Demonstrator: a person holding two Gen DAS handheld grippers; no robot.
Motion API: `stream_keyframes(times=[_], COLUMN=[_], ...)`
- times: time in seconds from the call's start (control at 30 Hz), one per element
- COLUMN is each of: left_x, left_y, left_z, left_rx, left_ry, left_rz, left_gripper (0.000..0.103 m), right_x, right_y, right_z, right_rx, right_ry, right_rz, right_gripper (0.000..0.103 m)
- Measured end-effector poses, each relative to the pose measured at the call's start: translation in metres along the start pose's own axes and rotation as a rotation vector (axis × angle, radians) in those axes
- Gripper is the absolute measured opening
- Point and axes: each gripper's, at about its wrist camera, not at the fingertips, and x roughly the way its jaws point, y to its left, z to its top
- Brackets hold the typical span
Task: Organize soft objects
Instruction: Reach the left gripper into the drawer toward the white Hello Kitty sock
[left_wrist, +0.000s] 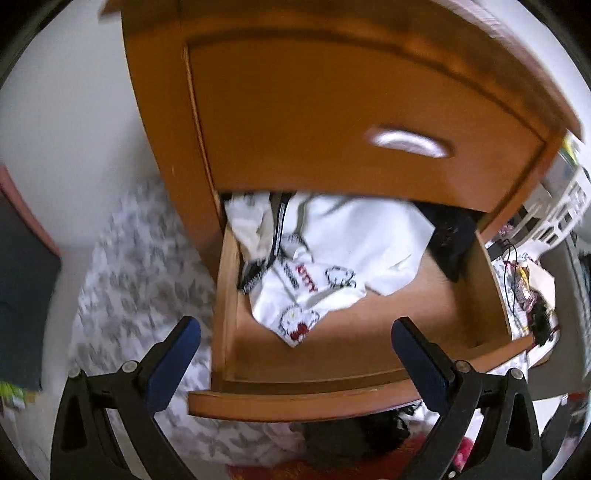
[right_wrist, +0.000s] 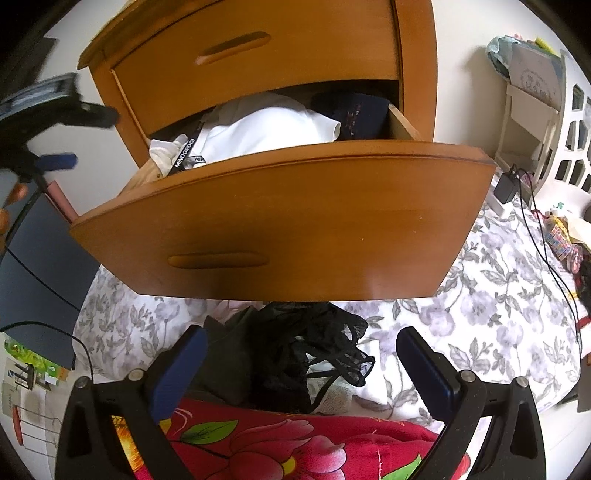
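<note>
Right fingers (right_wrist: 428, 365) spread apart flank black lace garment (right_wrist: 295, 350) below open drawer (right_wrist: 288, 218).

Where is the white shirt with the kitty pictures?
The white kitty shirt lies inside the open wooden drawer, toward its left and back in the left wrist view, with a dark garment in the back right corner beside it.

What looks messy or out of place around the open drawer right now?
The white printed garment lies crumpled, unfolded, in the open drawer, with a black lanyard draped toward its front edge. Below the drawer, a tangle of black lacy fabric sits loose on the floral bedding.
</note>
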Motion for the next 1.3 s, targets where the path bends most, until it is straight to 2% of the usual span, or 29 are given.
stream_keyframes(times=[0.07,0.27,0.43,0.73,0.83,0.93,1.03,1.3], left_x=[0.012,0.034,0.053,0.084,0.095,0.107,0.114,0.131], left_y=[0.004,0.006,0.013,0.009,0.003,-0.002,-0.013,-0.05], left_z=[0.002,0.009,0.019,0.03,0.036,0.039,0.044,0.047], left_rx=[-0.027,-0.011,-0.037,-0.022,-0.006,0.007,0.058,0.176], left_ry=[0.04,0.105,0.192,0.287,0.314,0.353,0.371,0.416], left_rz=[0.012,0.085,0.099,0.138,0.17,0.171,0.209,0.206], left_gripper=[0.103,0.103,0.103,0.103,0.103,0.102,0.102,0.102], right_x=[-0.002,-0.01,-0.019,-0.035,-0.033,-0.032,-0.031,-0.028], right_y=[0.001,0.006,0.007,0.007,0.006,0.004,0.004,0.001], right_z=[0.0,-0.001,-0.002,-0.001,0.0,0.0,-0.001,-0.001], right_rx=[-0.01,-0.029,-0.031,-0.032,-0.026,-0.022,-0.019,-0.008], right_ry=[-0.012,-0.053,-0.105,-0.186,-0.183,-0.177,-0.176,-0.158], right_rz=[-0.008,-0.038,-0.064,-0.086,-0.075,-0.064,-0.054,-0.027], right_gripper=[0.103,0.103,0.103,0.103,0.103,0.103,0.103,0.103])
